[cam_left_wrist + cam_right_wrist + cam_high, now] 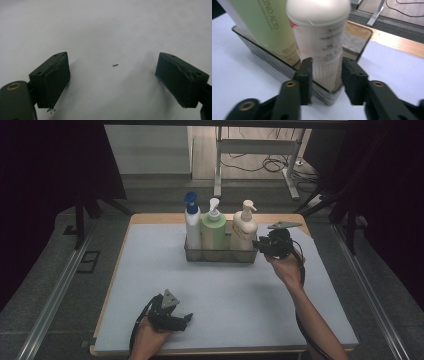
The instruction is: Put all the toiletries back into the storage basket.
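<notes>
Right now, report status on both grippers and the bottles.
Left gripper open, low over mat. Right gripper astride cream bottle; contact unclear. Three bottles upright in basket.

A bench (150,270) with a pale blue-grey top and a wooden edge carries a dark mesh tray (220,254) at its far middle. In the tray three pump bottles stand upright in a row: a white bottle with a blue pump (192,222) on the left, a green bottle (213,227) in the middle, a cream bottle (244,227) on the right. A tiny dark speck (115,65) lies on the bench top. Beyond the far edge, cables (270,165) lie on the floor beside a grey metal frame (255,150).
</notes>
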The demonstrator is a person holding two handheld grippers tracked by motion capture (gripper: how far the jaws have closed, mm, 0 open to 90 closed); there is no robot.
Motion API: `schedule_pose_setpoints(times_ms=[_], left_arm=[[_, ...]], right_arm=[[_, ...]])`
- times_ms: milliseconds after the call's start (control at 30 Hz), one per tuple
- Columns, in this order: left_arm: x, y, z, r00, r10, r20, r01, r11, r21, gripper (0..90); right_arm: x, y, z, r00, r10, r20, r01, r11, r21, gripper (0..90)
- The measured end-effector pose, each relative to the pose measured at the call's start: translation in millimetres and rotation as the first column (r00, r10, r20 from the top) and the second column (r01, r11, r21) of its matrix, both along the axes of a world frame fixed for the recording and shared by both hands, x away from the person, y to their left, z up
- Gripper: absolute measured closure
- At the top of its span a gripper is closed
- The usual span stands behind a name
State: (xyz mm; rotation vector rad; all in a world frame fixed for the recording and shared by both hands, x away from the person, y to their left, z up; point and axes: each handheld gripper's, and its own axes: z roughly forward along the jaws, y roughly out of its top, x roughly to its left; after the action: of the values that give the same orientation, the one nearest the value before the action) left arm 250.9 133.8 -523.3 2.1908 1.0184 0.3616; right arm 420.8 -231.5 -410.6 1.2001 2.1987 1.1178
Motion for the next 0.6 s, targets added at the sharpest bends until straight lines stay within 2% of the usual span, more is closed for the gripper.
schedule_pose_setpoints(times_ms=[133,300,467,600], left_arm=[[0.0,0.0,0.0,1.0,0.0,0.0,0.0,1.0,0.0,12.1],[0.0,0.0,0.0,1.0,0.0,0.0,0.0,1.0,0.0,12.2],[0.0,0.0,0.0,1.0,0.0,0.0,0.0,1.0,0.0,12.2],[0.0,0.0,0.0,1.0,0.0,0.0,0.0,1.0,0.0,12.2]], right_arm=[[2.4,-4.5,-1.7,0.9997,-0.022,-0.007,0.022,1.0,-0.017,76.1],[9.4,-6.4,-5.7,0.9986,-0.049,-0.017,0.05,0.999,0.005,88.8],[21.0,-5.8,-9.8,0.9963,-0.083,-0.021,0.083,0.997,-0.005,89.3],[28.3,-4.5,-12.6,0.9957,-0.089,-0.026,0.088,0.996,-0.008,89.2]])
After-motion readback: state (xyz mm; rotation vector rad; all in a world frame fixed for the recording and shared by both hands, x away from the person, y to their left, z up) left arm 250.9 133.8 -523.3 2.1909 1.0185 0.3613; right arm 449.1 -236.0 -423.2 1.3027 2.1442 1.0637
